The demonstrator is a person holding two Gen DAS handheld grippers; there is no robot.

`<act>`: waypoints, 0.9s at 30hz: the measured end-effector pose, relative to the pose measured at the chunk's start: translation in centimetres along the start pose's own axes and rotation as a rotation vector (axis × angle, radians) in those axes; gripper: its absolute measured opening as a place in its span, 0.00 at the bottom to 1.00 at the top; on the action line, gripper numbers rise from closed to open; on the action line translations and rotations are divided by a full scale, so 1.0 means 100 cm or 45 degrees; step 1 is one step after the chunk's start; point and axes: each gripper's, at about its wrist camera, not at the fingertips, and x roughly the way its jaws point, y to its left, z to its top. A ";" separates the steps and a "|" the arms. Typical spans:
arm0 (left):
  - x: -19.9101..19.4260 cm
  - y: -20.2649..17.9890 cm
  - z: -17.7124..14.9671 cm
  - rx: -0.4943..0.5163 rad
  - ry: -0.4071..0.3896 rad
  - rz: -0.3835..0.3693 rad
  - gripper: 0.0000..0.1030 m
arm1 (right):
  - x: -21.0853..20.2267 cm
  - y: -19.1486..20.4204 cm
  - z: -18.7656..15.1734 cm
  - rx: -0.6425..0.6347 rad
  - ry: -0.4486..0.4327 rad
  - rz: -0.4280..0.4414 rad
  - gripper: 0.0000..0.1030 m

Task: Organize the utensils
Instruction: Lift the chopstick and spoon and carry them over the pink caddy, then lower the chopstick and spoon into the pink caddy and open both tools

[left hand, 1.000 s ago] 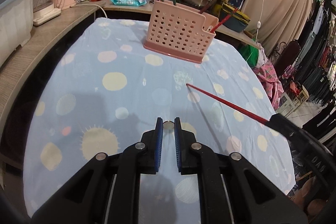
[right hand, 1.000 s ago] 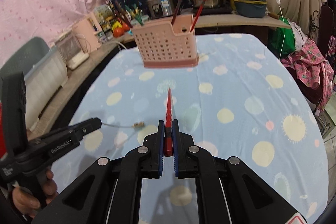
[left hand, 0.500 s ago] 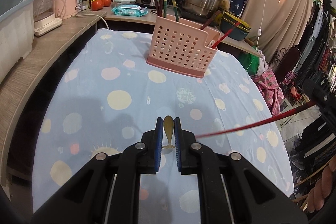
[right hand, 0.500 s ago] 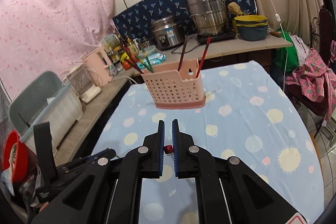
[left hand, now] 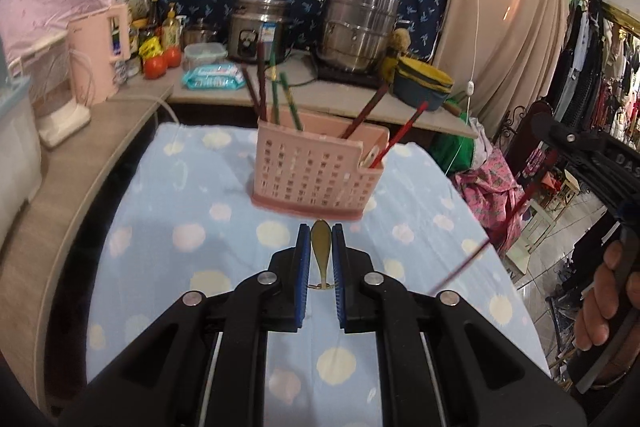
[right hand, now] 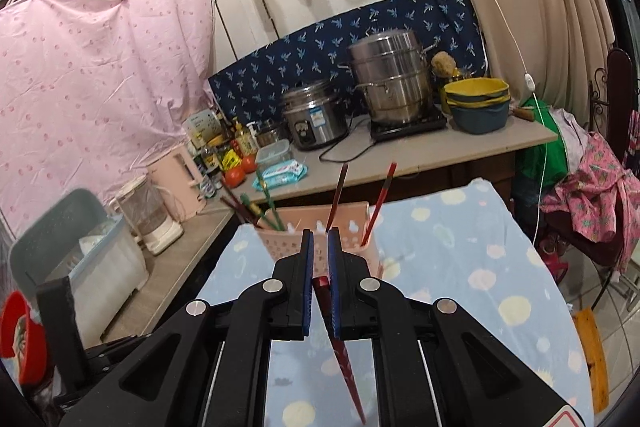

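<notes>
A pink perforated utensil caddy [left hand: 316,171] stands at the far end of the blue spotted tablecloth [left hand: 192,211], holding several chopsticks. My left gripper [left hand: 321,233] is shut on a small brass spoon [left hand: 321,251], held above the cloth just before the caddy. My right gripper [right hand: 318,239] is shut on the thick end of a red chopstick [right hand: 340,347], whose tip slants down toward the camera. The caddy [right hand: 320,227] sits right behind its fingers. The right gripper and red chopstick [left hand: 500,231] also show at the right of the left wrist view.
A counter behind the table carries a rice cooker [left hand: 256,31], steel steamer pot [left hand: 360,31], pink kettle [left hand: 100,55], tomatoes and a wipes pack [left hand: 212,77]. A plastic bin [right hand: 92,259] stands at left. Clothes hang to the right.
Both grippers have risen and moved toward the caddy. The spoon has lifted off the cloth in the left gripper. The red chopstick has swung from pointing forward to tip down toward the camera.
</notes>
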 end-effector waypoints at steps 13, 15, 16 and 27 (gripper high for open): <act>0.032 -0.022 0.132 0.081 -0.225 -0.046 0.10 | 0.064 0.005 0.103 0.023 -0.167 0.039 0.07; 0.043 -0.024 0.143 0.092 -0.235 -0.034 0.10 | 0.073 0.008 0.114 0.014 -0.184 0.039 0.07; 0.048 -0.024 0.146 0.092 -0.234 -0.032 0.10 | 0.077 0.008 0.118 0.012 -0.188 0.039 0.07; 0.110 -0.009 0.140 0.056 -0.115 -0.002 0.10 | 0.135 0.004 0.130 0.001 -0.145 0.006 0.07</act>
